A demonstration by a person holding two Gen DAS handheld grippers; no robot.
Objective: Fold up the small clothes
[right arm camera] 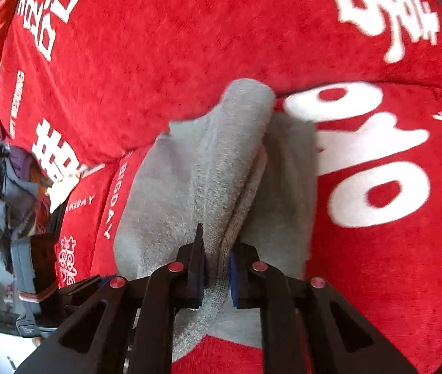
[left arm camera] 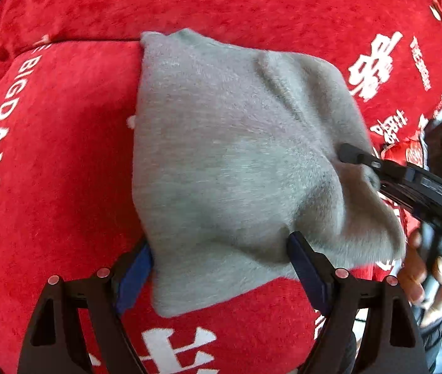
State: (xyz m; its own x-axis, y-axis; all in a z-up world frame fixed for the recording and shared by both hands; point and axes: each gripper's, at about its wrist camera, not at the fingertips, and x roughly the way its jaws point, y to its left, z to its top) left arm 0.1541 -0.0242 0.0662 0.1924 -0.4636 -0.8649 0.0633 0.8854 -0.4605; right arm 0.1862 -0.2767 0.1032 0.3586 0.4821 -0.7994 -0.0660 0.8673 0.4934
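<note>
A small grey fleecy garment (left arm camera: 221,143) lies spread on a red plush cover (left arm camera: 65,155) with white lettering. My left gripper (left arm camera: 221,243) stands open at the garment's near edge. Its two blue-padded fingers straddle that edge wide apart, and the right fingertip dents the cloth. My right gripper (right arm camera: 217,243) is shut on a raised fold of the same garment (right arm camera: 233,155), pinching a ridge of cloth between its pads. In the left wrist view the right gripper (left arm camera: 350,155) comes in from the right and bites the garment's right side, which puckers toward it.
The red cover (right arm camera: 158,62) fills both views and rises into a cushion behind the garment. A heap of other clothes (right arm camera: 9,193) sits at the far left of the right wrist view. A person's hand (left arm camera: 423,274) holds the right gripper's handle.
</note>
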